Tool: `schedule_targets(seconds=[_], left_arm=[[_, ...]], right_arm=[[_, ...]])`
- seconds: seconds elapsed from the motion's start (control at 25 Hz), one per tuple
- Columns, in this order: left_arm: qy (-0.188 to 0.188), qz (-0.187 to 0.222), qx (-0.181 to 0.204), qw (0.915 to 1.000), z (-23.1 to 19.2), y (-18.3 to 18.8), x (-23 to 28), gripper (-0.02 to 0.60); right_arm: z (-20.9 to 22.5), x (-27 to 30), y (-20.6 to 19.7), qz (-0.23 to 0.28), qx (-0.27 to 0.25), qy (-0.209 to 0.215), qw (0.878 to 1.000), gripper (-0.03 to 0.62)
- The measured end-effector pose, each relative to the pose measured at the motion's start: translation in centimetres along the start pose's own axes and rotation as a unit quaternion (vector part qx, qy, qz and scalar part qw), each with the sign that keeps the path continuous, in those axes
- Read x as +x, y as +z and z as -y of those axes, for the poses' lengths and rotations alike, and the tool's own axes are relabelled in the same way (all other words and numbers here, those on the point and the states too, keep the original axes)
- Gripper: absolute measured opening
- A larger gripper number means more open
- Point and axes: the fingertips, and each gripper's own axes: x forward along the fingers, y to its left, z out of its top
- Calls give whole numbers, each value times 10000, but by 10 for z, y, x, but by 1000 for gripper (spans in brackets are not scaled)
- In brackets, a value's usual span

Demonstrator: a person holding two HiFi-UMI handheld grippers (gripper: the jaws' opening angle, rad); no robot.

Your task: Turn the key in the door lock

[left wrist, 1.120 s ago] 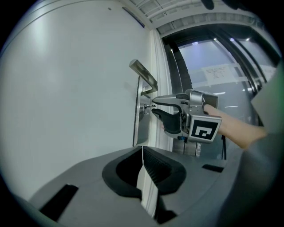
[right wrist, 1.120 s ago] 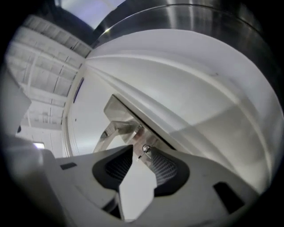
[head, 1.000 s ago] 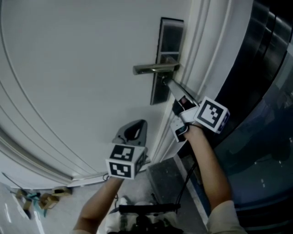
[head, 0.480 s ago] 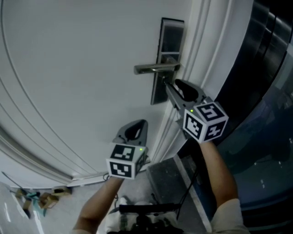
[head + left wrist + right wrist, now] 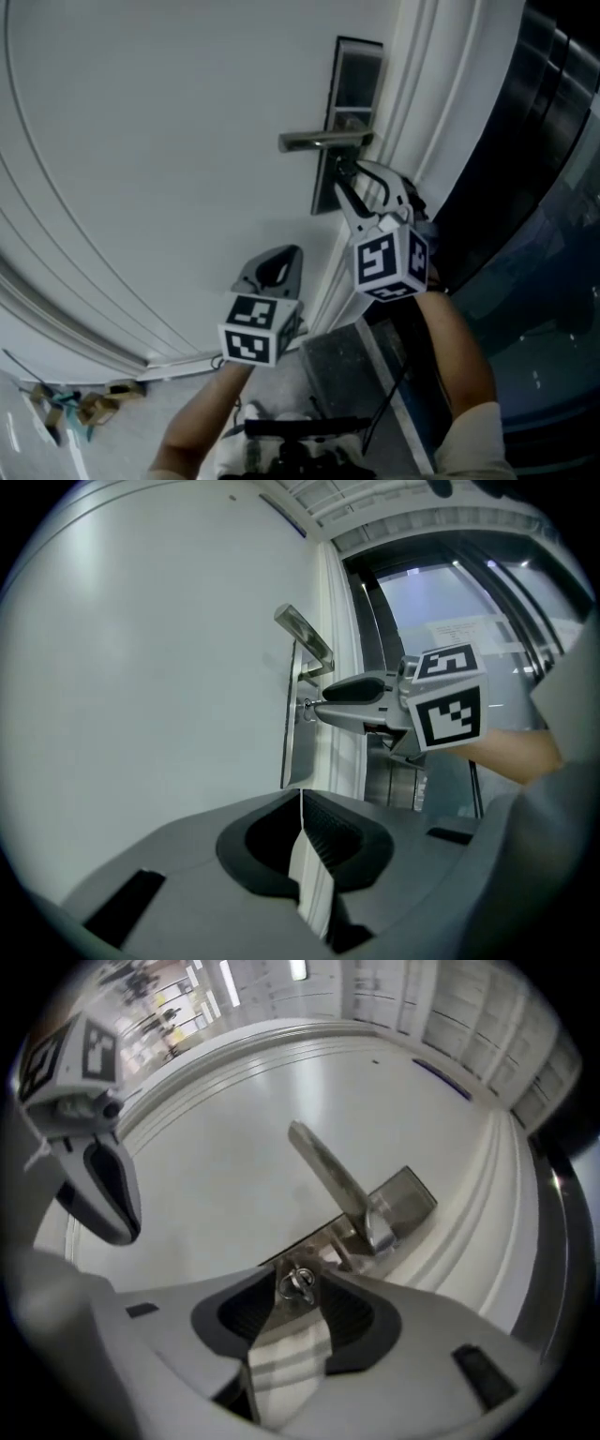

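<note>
The key (image 5: 298,1284) sits in the lock under the lever handle (image 5: 330,1177) of the white door (image 5: 216,1138), right between the tips of the right gripper (image 5: 300,1275), whose jaws have just been opening and stand wide either side of it, while the left gripper (image 5: 300,794) hangs lower down, jaws together.

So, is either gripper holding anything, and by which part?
Nothing held. On the right gripper the jaws have just been opening around the key; the left gripper is shut, empty.
</note>
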Motion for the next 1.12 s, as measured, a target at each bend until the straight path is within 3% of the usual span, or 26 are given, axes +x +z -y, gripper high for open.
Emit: schedule_targets(seconds=[0.16,0.32,0.4,0.56,0.84,1.0,1.12], left_arm=[[-10,-2,6,10000,0,-1,1,20],[-8,-3,5,10000,-1,-1,1,20],[-7,-7,-13,10000,-1,-1,1,20],[-3,-21,-10,10000,-1,-2,1,20],[-30,-44,-19,10000,1,-4,2,20],[-33,-51,-30,10000,1,-5,2,20],[-30,-63,-68,10000,0,-6,1,20]], right_arm=[[-3,7,0,-154,-897,-95,9958,155],[-1,13,-4,-277,-1323,-158,9907,140],[-1,15,-7,-322,-1243,-119,9916,100],[-1,16,-10,-306,-446,-3,9985,21],[4,15,-9,-149,1277,272,9913,21],[8,15,-8,-67,2299,348,9726,23],[11,15,-12,29,3278,384,9440,25]])
